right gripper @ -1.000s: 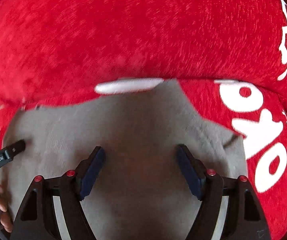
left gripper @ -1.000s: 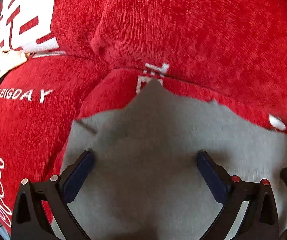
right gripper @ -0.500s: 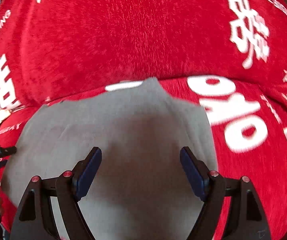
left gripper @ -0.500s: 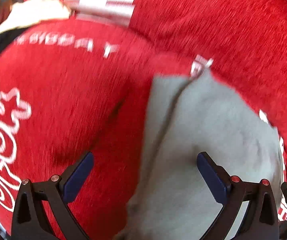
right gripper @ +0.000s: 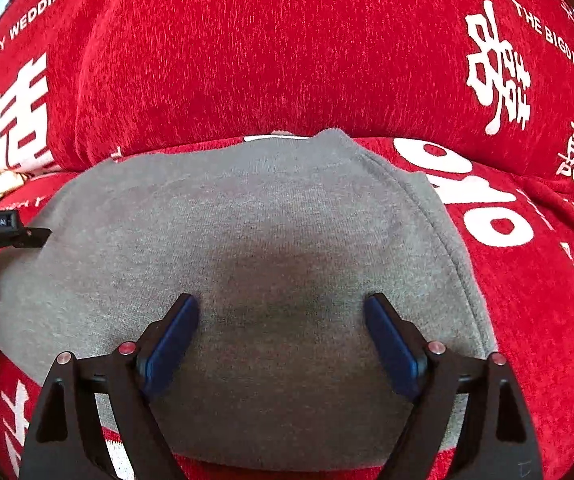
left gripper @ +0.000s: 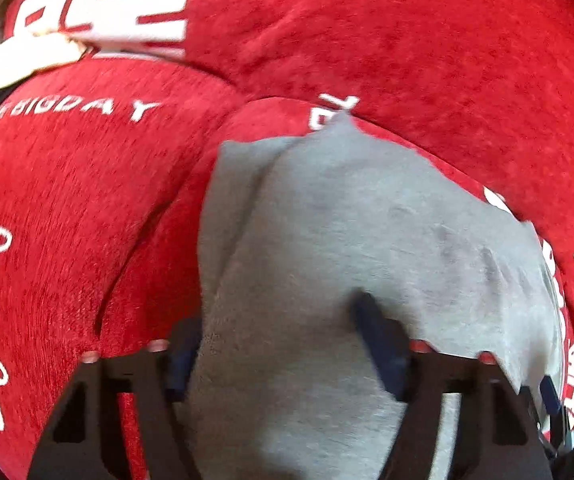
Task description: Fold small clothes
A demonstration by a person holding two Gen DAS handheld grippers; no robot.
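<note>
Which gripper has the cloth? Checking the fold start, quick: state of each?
Left gripper: jaws closing, a fold of the grey garment between them.
Right gripper: jaws opening, over the garment, gripping nothing.

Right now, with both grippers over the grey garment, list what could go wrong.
1. The left gripper is closing on a raised fold of the grey garment; it may bunch several layers and crease the fold.
2. The right gripper is opening and grips nothing, so the cloth could slide on the soft red cover.
</note>
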